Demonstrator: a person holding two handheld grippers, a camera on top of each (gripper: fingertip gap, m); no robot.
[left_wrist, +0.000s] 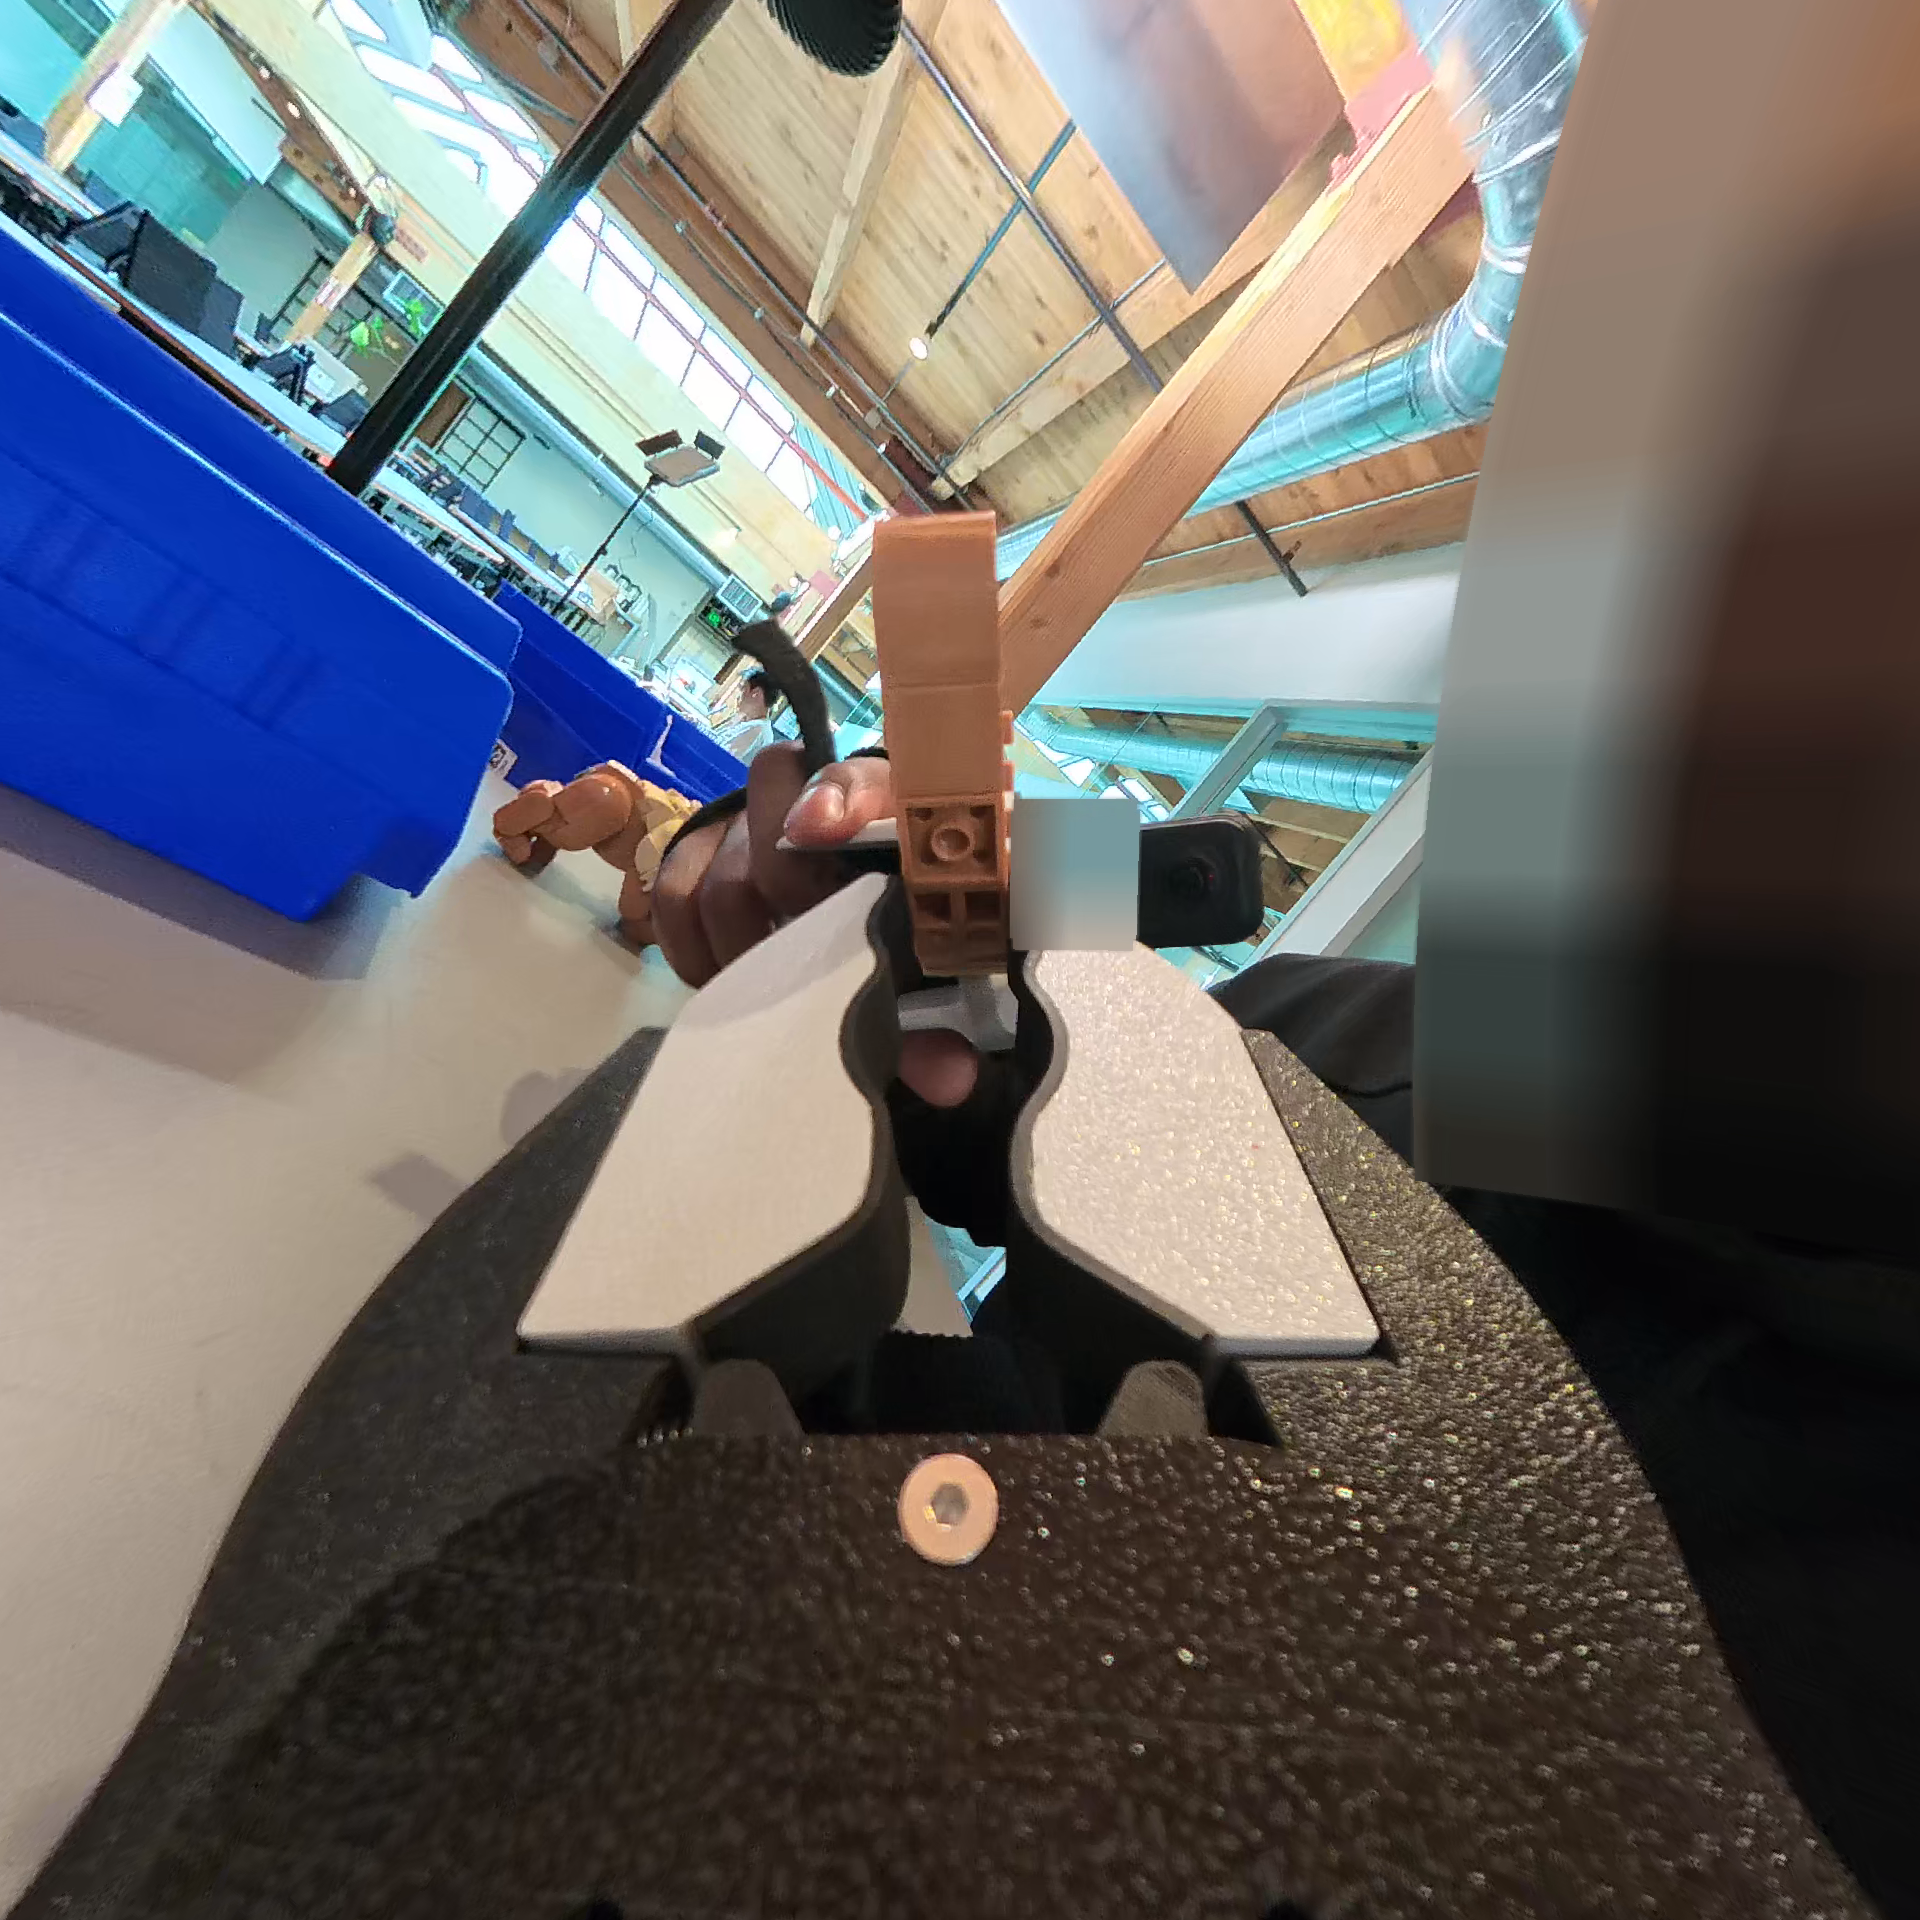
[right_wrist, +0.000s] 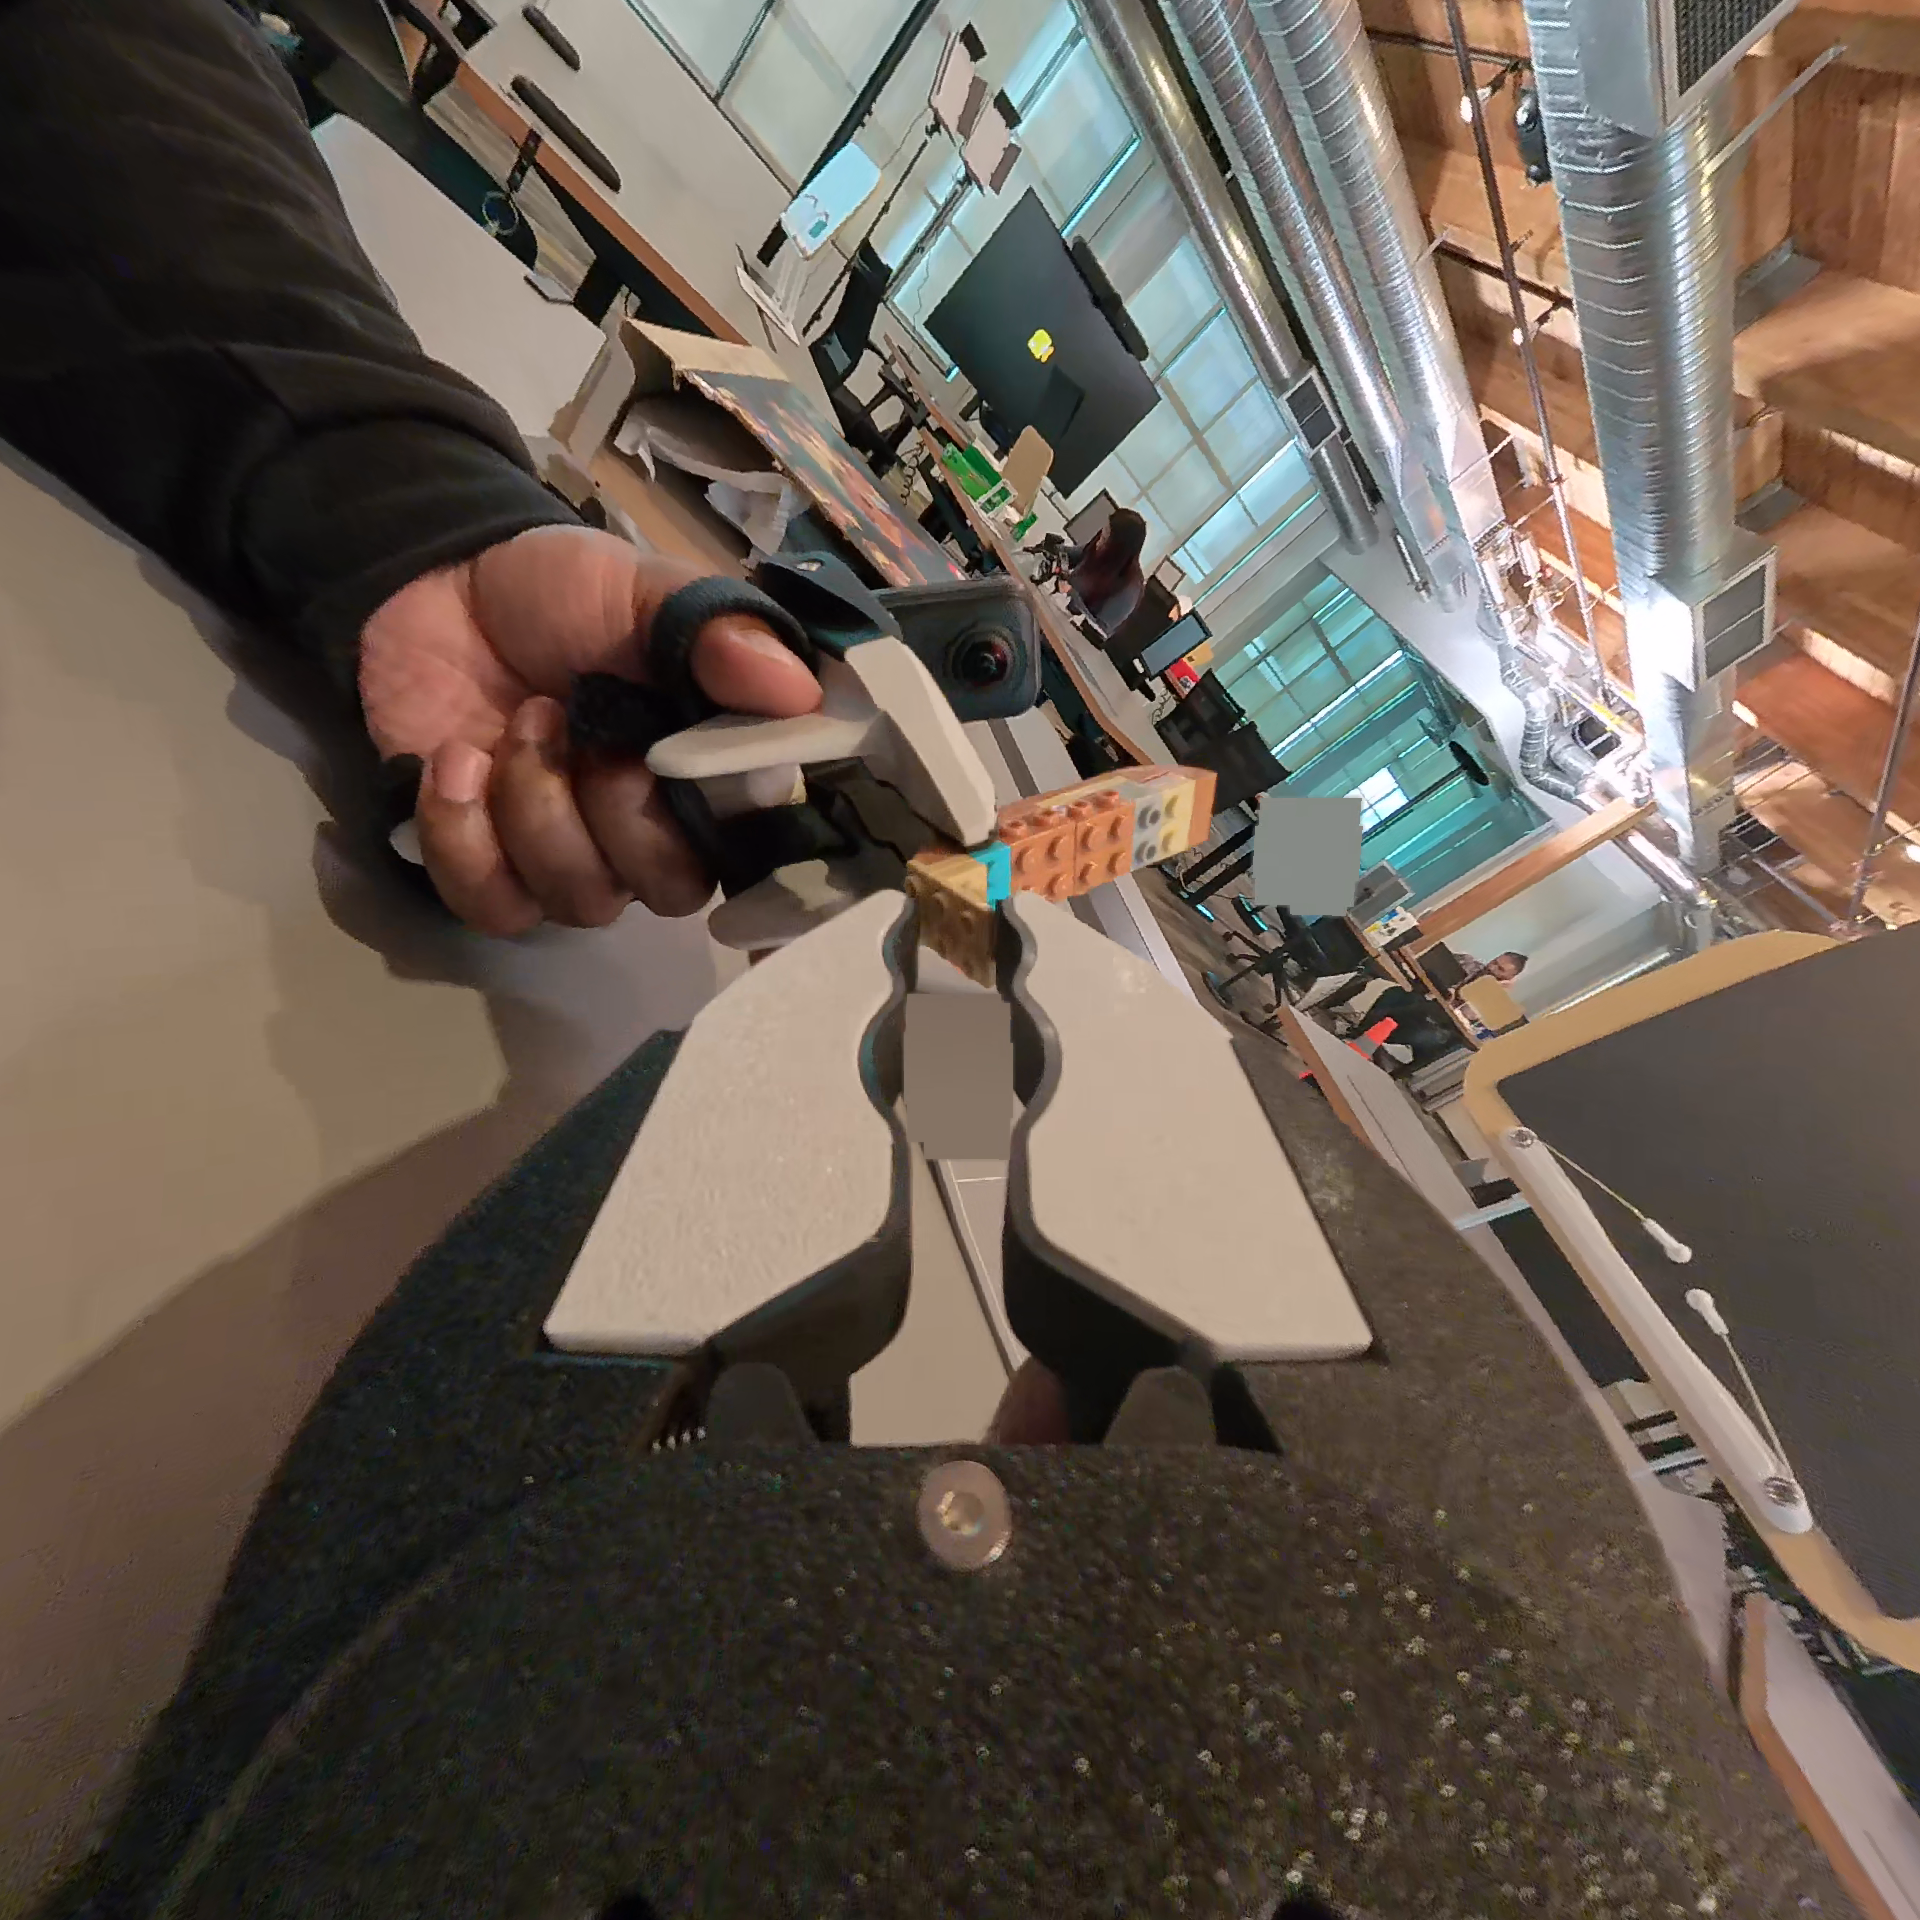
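A brick build (left_wrist: 940, 665), brown from this side, rises from between the fingertips of my left gripper (left_wrist: 956, 935), whose pads press on its lower end. In the right wrist view the same build (right_wrist: 1081, 831) shows orange, grey and turquoise studs. Its tan end block (right_wrist: 951, 909) is clamped between the pads of my right gripper (right_wrist: 958, 914). The left gripper's upper finger (right_wrist: 920, 732), held by a hand (right_wrist: 520, 727), bears on the build next to the turquoise strip. Both grippers hold the build in the air above the pale table (left_wrist: 208, 1143).
Two blue bins (left_wrist: 208, 665) stand on the table at the left, with a brown brick figure (left_wrist: 582, 821) lying beside them. A black pole (left_wrist: 520, 239) rises behind. An open cardboard box (right_wrist: 675, 416) and a black board with a wooden rim (right_wrist: 1714, 1247) flank the right view. My two grippers' fingertips are within a few centimetres of each other.
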